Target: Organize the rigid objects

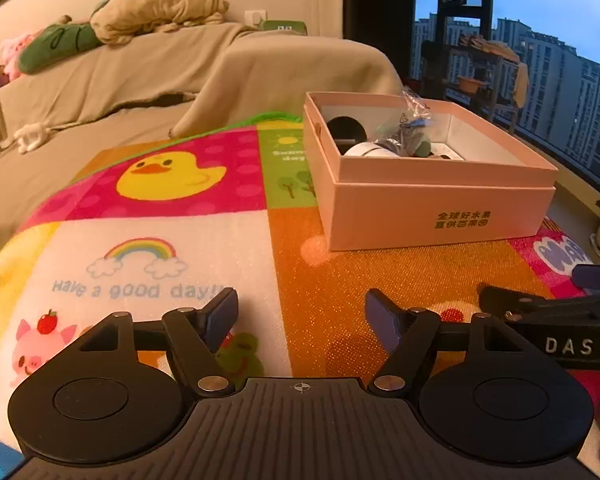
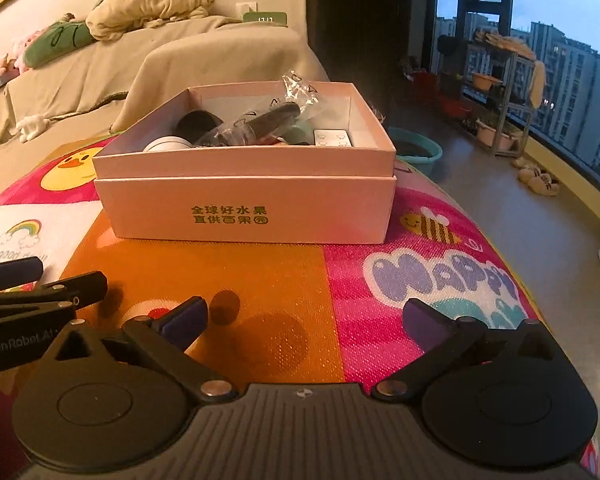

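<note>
A pink cardboard box (image 1: 440, 216) with green print stands on the colourful cartoon mat (image 1: 160, 264); it also shows in the right wrist view (image 2: 252, 208). Inside lie a black round thing (image 1: 346, 128), a white round container (image 2: 168, 145), a dark tube in a clear plastic bag (image 2: 260, 124) and a small white keypad-like thing (image 2: 332, 138). My left gripper (image 1: 300, 316) is open and empty, low over the mat in front of the box. My right gripper (image 2: 306, 316) is open and empty, also short of the box. Each gripper shows at the other view's edge.
A beige-covered sofa (image 1: 140, 80) with plush toys lies behind the mat. A teal basin (image 2: 416, 152) stands on the floor to the right. A shelf rack with pots (image 2: 496, 100) and slippers (image 2: 540, 180) stand by the window.
</note>
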Demonstrator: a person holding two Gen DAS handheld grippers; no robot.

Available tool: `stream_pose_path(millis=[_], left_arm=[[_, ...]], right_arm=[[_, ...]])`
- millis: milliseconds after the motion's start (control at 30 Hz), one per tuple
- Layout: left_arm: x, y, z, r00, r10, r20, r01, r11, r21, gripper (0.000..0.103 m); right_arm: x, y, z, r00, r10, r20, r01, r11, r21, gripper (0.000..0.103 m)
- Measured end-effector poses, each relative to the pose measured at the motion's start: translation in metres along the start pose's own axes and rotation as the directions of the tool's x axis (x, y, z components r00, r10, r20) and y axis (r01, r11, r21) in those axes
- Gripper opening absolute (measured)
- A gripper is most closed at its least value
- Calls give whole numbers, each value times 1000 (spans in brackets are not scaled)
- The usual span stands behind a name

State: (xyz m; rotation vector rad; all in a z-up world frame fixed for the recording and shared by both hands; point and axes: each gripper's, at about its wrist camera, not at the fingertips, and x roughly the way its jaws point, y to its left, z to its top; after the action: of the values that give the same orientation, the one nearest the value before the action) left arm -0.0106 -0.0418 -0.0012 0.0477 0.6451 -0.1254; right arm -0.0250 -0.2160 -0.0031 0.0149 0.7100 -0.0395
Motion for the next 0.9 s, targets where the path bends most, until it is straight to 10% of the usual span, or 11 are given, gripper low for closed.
stream_pose_path(millis=[900], left_arm=[[0,1,0,1000,0,0,0,1000,-1,75]], right_arm=[[6,0,1,1000,-1,6,1,1000,3,103]])
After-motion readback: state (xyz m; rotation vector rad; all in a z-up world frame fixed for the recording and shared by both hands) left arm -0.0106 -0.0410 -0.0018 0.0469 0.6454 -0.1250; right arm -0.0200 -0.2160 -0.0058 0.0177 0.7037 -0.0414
